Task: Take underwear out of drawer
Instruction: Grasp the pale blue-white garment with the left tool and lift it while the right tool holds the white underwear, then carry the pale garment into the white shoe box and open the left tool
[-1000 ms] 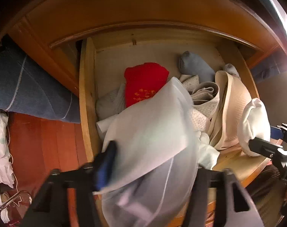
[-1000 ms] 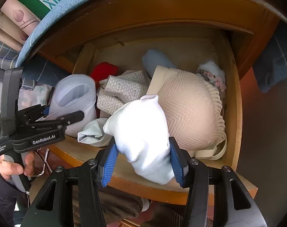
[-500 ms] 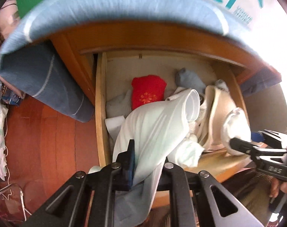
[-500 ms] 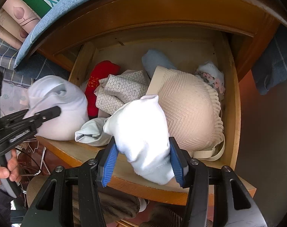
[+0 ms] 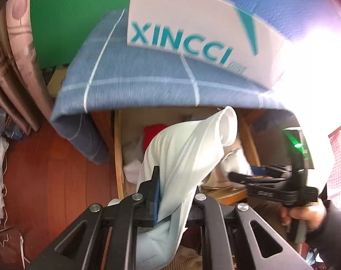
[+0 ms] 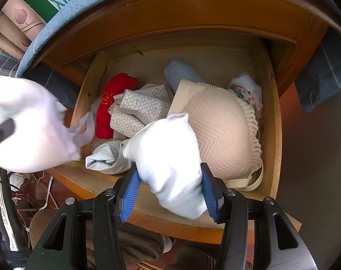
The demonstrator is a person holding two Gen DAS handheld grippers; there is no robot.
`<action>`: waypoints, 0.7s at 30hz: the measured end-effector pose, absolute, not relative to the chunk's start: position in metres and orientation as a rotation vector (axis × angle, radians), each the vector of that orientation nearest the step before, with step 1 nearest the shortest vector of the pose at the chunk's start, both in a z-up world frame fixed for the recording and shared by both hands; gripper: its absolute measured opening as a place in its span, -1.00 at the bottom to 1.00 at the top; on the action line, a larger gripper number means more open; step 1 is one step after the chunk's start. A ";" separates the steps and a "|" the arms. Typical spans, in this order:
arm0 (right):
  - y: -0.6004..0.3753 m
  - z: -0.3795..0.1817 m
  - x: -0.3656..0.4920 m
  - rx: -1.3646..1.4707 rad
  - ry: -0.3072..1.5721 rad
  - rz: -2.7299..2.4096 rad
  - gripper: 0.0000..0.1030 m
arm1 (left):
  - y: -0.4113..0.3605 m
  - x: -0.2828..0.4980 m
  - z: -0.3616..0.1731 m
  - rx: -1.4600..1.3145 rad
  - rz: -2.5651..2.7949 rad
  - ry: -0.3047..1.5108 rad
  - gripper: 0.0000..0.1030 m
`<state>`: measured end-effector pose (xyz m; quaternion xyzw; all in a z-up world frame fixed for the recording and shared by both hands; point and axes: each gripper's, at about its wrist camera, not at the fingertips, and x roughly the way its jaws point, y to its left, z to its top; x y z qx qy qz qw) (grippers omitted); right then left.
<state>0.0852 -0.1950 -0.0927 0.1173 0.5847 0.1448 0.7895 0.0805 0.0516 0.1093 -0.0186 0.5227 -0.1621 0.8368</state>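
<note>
The left gripper [image 5: 173, 199] is clenched on a pale white-green cotton undergarment [image 5: 188, 153], which hangs clear above the open wooden drawer [image 6: 270, 117]; its long axis runs from the loose tail below the jaws up and away to a rolled open end pointing toward the drawer's back. The right gripper [image 6: 170, 196] grasps a bunched white cotton garment [image 6: 168, 159] that lies over the drawer's front edge, its long axis slanting from the front lip up into the drawer. Behind it sit a beige ribbed bra [image 6: 224, 132], a grey honeycomb-print folded cloth [image 6: 139, 110] and a red folded cloth [image 6: 114, 103]; a blue rolled cloth [image 6: 179, 72] lies farther back. Bare drawer floor shows along the back wall. A blue checked blanket [image 5: 148, 74] overhangs the drawer above.
</note>
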 end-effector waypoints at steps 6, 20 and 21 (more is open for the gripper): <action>-0.196 -0.092 0.086 0.252 1.260 0.309 -0.05 | 0.061 0.076 0.163 -0.069 -0.379 1.025 -0.74; -0.200 -0.092 0.084 0.272 1.258 0.313 -0.05 | 0.058 0.098 0.379 -0.103 -0.476 0.604 -0.74; -0.200 -0.092 0.084 0.274 1.258 0.313 -0.05 | 0.057 0.101 0.390 -0.108 -0.478 0.582 -0.74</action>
